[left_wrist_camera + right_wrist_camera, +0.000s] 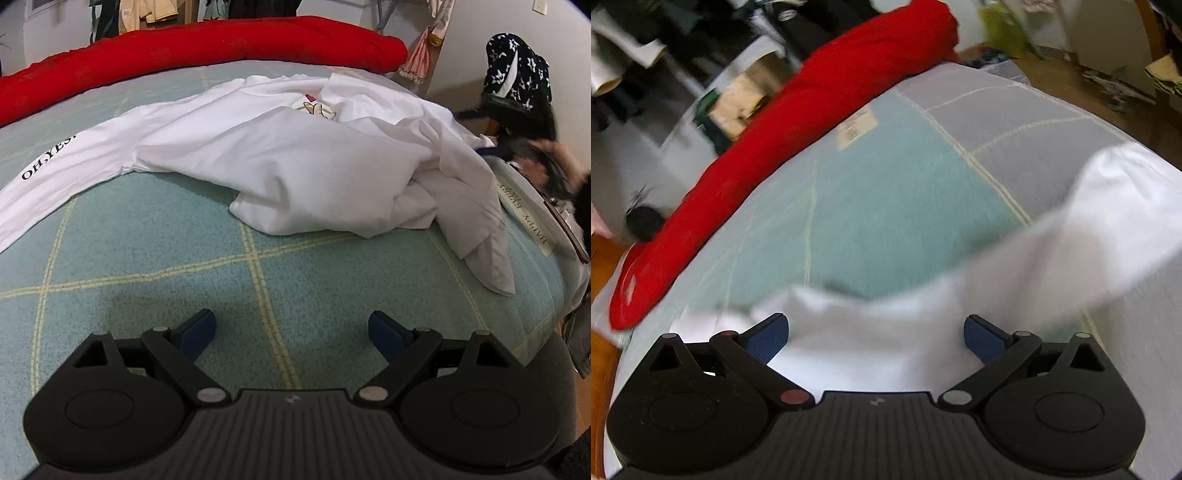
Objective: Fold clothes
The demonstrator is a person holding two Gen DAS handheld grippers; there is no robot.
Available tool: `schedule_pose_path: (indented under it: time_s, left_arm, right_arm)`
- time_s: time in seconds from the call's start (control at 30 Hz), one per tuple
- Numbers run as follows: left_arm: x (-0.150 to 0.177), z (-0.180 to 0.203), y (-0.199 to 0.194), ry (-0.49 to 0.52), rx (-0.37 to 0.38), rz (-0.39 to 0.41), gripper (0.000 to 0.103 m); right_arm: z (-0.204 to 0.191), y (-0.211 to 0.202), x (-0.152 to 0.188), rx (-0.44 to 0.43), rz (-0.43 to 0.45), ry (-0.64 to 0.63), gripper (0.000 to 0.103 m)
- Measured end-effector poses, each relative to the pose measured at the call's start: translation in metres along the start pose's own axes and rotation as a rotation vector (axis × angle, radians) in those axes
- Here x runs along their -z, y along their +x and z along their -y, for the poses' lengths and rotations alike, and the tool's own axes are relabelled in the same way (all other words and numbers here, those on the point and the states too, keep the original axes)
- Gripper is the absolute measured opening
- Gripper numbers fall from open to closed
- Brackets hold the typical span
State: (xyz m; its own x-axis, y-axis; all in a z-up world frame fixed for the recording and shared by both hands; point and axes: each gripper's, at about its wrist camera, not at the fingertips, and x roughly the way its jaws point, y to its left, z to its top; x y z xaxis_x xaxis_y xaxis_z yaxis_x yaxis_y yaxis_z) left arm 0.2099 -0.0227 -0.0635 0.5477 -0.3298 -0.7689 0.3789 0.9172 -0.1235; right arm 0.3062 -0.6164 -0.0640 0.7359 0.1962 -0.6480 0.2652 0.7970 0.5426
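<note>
Crumpled white cotton shirt (295, 162) sprawls across the teal checked blanket (155, 280), and only the left wrist view shows it whole: black "OH,YES" lettering on one sleeve, a small cartoon print near the middle, one end trailing off the bed's edge. Right wrist view gives just blurred white cloth (923, 317) up close, plus the long red bolster (798, 140) along the far side. Left gripper (291, 330) is spread wide over bare blanket, holding nothing, short of the shirt. Right gripper (875, 336) is spread wide too, with white fabric lying between its blue pads (768, 338), not clamped
</note>
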Motion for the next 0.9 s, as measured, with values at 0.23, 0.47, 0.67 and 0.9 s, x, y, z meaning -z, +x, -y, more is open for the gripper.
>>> schedule_pose_path:
  time_s: [0.23, 0.47, 0.67, 0.9]
  left_arm:
    - [-0.001, 0.002, 0.003, 0.002, -0.012, 0.005, 0.091]
    - [-0.002, 0.001, 0.004, 0.008, -0.01, -0.002, 0.091]
    - [-0.003, 0.001, 0.007, 0.016, -0.007, -0.002, 0.093]
    - [-0.005, 0.0, 0.009, 0.018, -0.007, 0.0, 0.094]
  right_arm:
    - [0.042, -0.051, -0.017, -0.048, 0.172, 0.124, 0.102]
    - [0.073, -0.02, -0.03, -0.001, 0.19, 0.196, 0.097]
    - [0.083, -0.002, -0.036, 0.066, 0.192, 0.222, 0.065]
    - [0.097, 0.01, -0.044, 0.16, 0.211, 0.255, 0.028]
